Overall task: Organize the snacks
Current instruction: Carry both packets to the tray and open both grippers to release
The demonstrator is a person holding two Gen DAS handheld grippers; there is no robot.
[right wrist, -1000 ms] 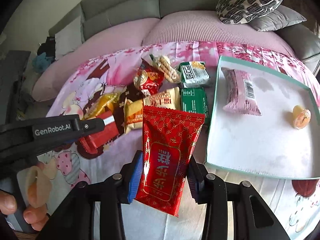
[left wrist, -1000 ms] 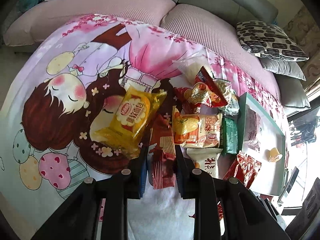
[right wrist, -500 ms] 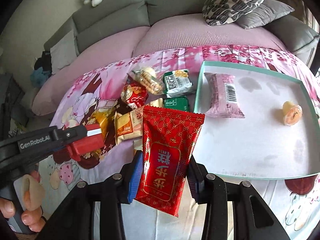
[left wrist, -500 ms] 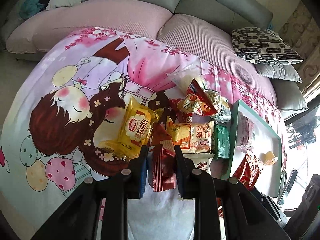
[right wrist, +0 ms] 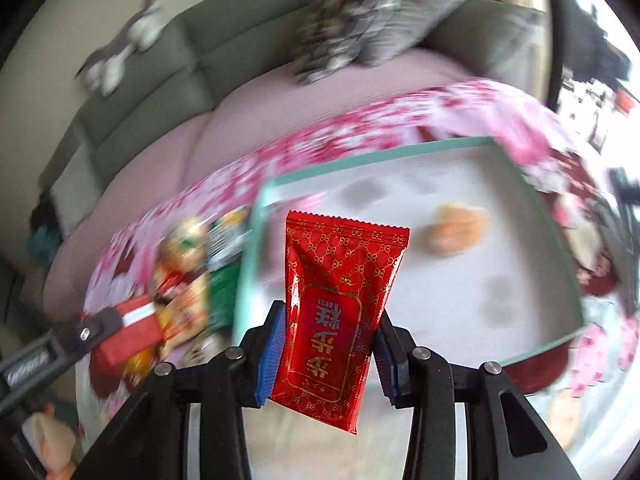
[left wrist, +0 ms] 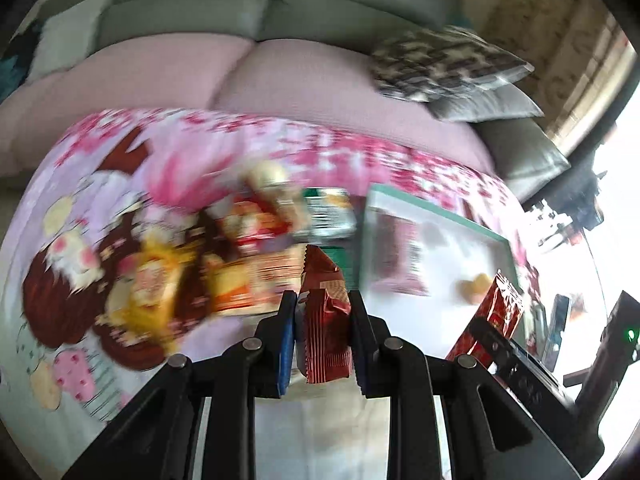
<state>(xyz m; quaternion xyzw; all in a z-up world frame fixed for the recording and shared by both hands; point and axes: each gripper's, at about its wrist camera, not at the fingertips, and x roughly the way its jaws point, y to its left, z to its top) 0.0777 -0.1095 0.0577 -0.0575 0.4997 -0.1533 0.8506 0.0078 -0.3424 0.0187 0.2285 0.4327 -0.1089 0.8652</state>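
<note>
Pink cartoon-print cloth [left wrist: 224, 152] covers the sofa seat; both views are blurred.

Left wrist view, left to right:
- Loose snack pile [left wrist: 224, 264] on the cloth: a yellow pack [left wrist: 150, 292] at far left, then an orange-and-white pack, red packs, and a green-and-white pack [left wrist: 328, 216] next to the tray. Labels unreadable in the blur.
- Left gripper [left wrist: 323, 334] clenched on a dark red wrapper [left wrist: 325, 320]. Wrapper stands upright between the blue pads, its crimped bottom edge hanging below them, its top in front of the tray's near corner.
- White tray [left wrist: 460, 220] with teal rim lies on the cloth right of the pile. Inside: a pink pack [left wrist: 396, 256] at its left side, a small orange sweet [left wrist: 474, 284] further right, the two apart.
- Right edge: red pouch [left wrist: 500, 312] seen edge-on in the other gripper.

Right wrist view, left to right:
- Left gripper's finger with its red wrapper at lower left, over the pile. A hand [right wrist: 48, 444] shows at the bottom corner.
- Right gripper [right wrist: 331, 346] grips the red pouch with gold lettering; pads press both sides of its lower half. Pouch upright, slightly tilted, held above the tray's near-left part.
- Orange sweet in the tray, right of the pouch.
- Grey cushions [right wrist: 384, 20] on the sofa back.
</note>
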